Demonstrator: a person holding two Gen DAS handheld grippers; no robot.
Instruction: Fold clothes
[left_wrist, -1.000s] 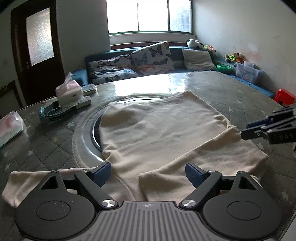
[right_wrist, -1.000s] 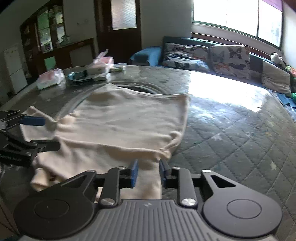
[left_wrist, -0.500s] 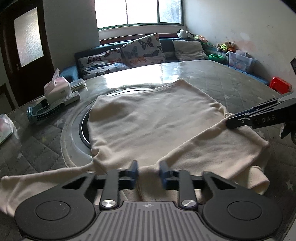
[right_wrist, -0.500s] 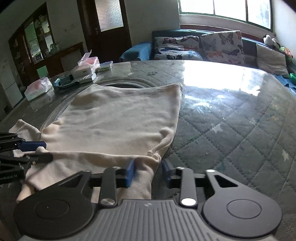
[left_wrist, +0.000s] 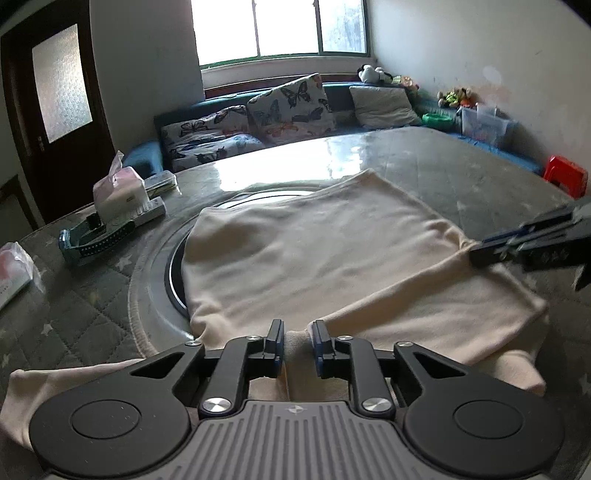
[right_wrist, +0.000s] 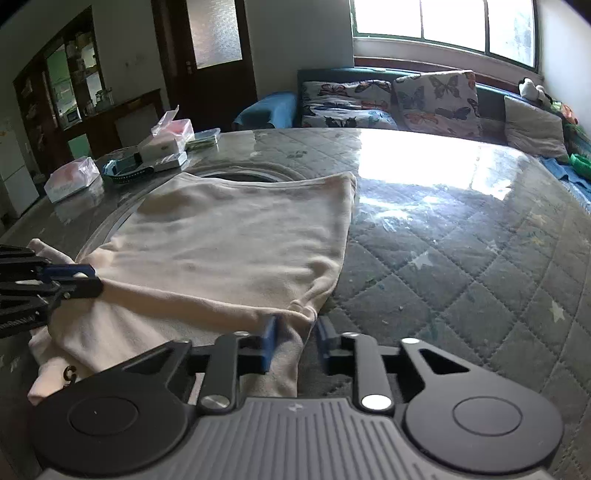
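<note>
Garment (left_wrist: 332, 258) | left gripper (left_wrist: 297, 345) pinches fold | right gripper (right_wrist: 293, 341) narrowly clamps cloth

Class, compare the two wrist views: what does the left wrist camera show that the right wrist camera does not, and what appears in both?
Only the left wrist view shows the red stool and the clear storage bin by the wall. Only the right wrist view shows the glass-fronted cabinet and the shirt's right sleeve pinched in the right claw. Both show the cream shirt on the quilted table, the tissue box and butterfly cushions.
</note>
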